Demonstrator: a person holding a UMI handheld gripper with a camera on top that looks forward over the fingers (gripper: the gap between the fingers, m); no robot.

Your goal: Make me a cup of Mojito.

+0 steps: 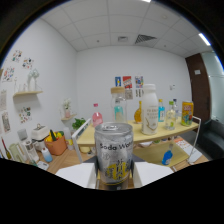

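Can (114, 152), silver aluminium, labelled soda water, held aloft before the yellow shelf (165, 131), clamped between gripper (114, 181) fingers. Risk: smooth wall may slip or dent under squeeze.

A white bottle (149, 115) is standing on a curved shelf (165, 131) beside a yellow carton (187, 113), while posters (128, 82) are hanging on the wall behind.

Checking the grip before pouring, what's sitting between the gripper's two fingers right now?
In the gripper view, a soda water can stands upright between the fingers of the gripper, lifted in front of the shelf of bottles.
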